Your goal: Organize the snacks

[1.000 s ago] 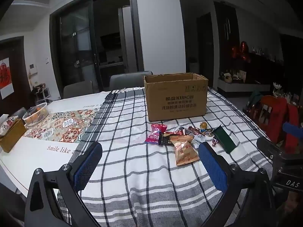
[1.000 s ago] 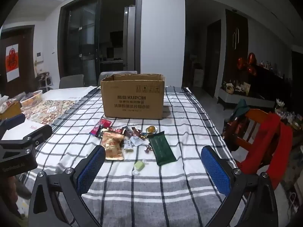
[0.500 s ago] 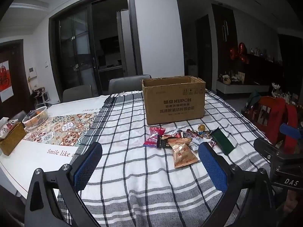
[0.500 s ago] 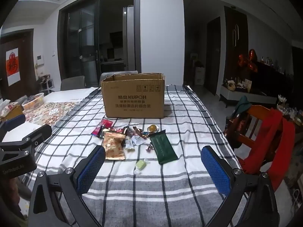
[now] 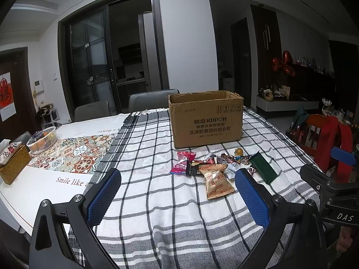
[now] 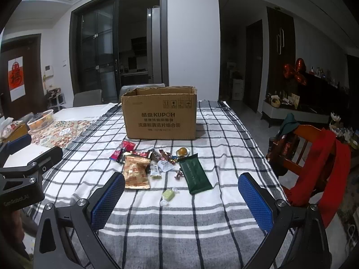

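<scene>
An open cardboard box [image 5: 206, 118] [image 6: 160, 118] stands on the checked tablecloth. In front of it lie loose snacks: a gold packet [image 5: 217, 183] [image 6: 135, 172], a dark green packet [image 5: 262, 168] [image 6: 195, 173], pink packets [image 5: 184, 161] [image 6: 122, 149], a small green candy [image 6: 168, 195], a yellow round sweet [image 6: 182, 151] and several small wrapped candies. My left gripper [image 5: 177, 192] is open, hovering short of the pile with nothing between its blue pads. My right gripper [image 6: 181, 197] is open too, low over the cloth near the green candy.
A white basket [image 5: 42, 139] and a woven tissue box [image 5: 12, 163] sit on the patterned runner at the left. Grey chairs [image 5: 152, 99] stand behind the table. A wooden chair with a red garment [image 6: 320, 157] is off the right edge.
Both views have tilted up a little and the snacks and box sit slightly lower and closer. Both grippers stay open, and nothing on the table has moved.
</scene>
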The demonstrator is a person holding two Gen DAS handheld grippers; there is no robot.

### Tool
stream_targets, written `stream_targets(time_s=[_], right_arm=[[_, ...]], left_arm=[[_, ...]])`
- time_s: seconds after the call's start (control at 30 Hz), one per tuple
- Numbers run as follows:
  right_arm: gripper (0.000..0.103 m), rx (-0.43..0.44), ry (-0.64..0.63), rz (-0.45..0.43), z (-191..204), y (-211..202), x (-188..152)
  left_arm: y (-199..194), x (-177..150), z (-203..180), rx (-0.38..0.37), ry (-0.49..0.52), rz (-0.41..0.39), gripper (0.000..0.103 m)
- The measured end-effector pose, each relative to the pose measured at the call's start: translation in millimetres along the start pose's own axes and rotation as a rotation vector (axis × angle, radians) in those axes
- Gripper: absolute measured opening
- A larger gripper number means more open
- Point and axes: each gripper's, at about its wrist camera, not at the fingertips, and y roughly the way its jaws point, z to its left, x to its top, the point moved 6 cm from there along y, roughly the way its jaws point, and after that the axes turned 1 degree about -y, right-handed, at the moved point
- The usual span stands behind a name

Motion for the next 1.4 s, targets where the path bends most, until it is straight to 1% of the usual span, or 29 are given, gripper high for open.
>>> stream_targets(time_s=[0.6,1.4], right_arm=[[0.102,0.001,0.001,-0.001,-0.2,-0.7,0.7],[0.102,0.001,0.002,-0.002,-0.5,-1.1,0.4]], left_arm=[[-1.4,3.0,-2.6,0.002,-0.001,0.0,0.103],[-0.2,-1.0,0.2,0.002,0.001,-0.002,0.103]])
